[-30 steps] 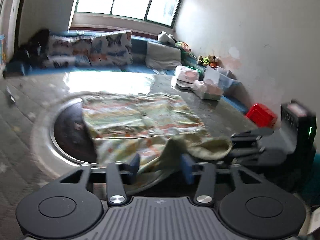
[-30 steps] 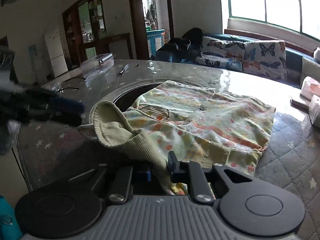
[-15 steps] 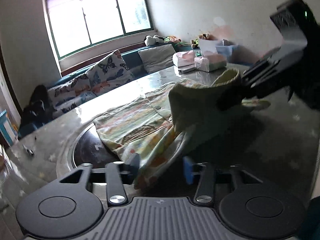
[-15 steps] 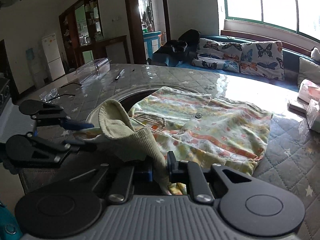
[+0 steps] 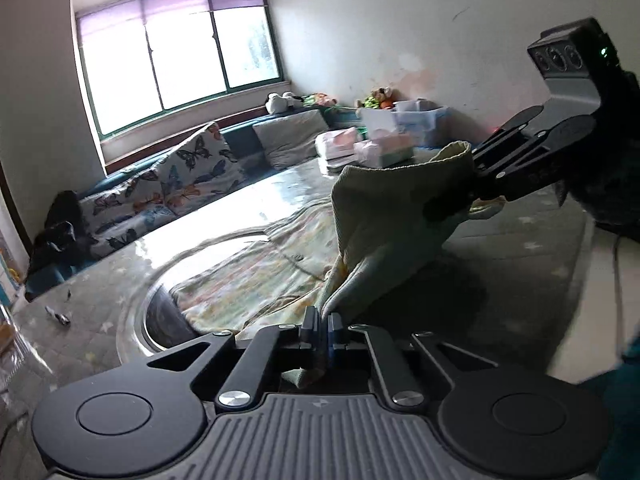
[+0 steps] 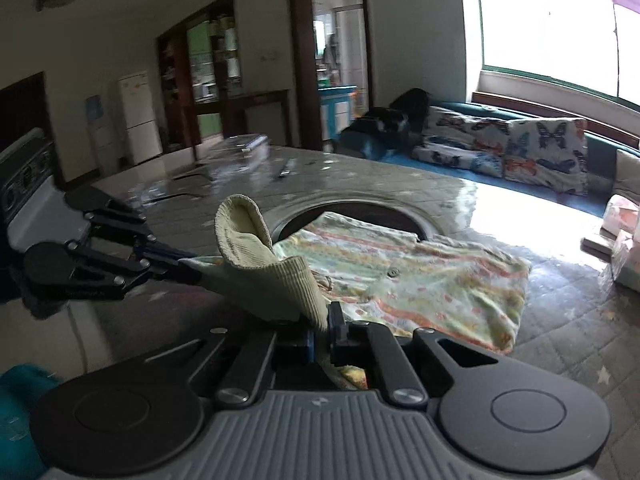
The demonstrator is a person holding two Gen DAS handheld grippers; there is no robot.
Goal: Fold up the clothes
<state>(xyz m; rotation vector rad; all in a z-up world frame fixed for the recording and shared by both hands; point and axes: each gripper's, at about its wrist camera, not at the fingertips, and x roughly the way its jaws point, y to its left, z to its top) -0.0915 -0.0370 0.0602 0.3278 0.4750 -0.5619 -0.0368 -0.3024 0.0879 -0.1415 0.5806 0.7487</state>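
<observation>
Clamped on cloth at both ends: the left gripper (image 5: 322, 330) pressed together on the near hem of the garment (image 5: 280, 276), jaws nearly touching with only a thin layer of fabric between them; the right gripper (image 6: 320, 330) likewise pinched on the ribbed cuff (image 6: 276, 276), its dark pads almost closed around the pale green rib. Seen also from the opposite side: the right gripper (image 5: 460, 206) reaching in from the upper right of the left wrist view and biting the raised cuff (image 5: 404, 200), the left gripper (image 6: 176, 268) entering from the left edge of the right wrist view with fingers drawn together on the pale edge of the cloth. Lifted between the two, a stretched fold of the garment, standing above the rest like a small tent. Further out, the printed body of the garment (image 6: 420, 276) lying flat on the table (image 6: 560, 320), partly over the round dark recess (image 6: 360, 216) in the middle of the tabletop. Beyond the table, butterfly cushions (image 6: 520, 148) on a blue bench below the bright window (image 5: 176, 64). At the far right corner of the table, tissue packs (image 5: 360, 146), and behind these a clear storage box (image 5: 420, 120).
</observation>
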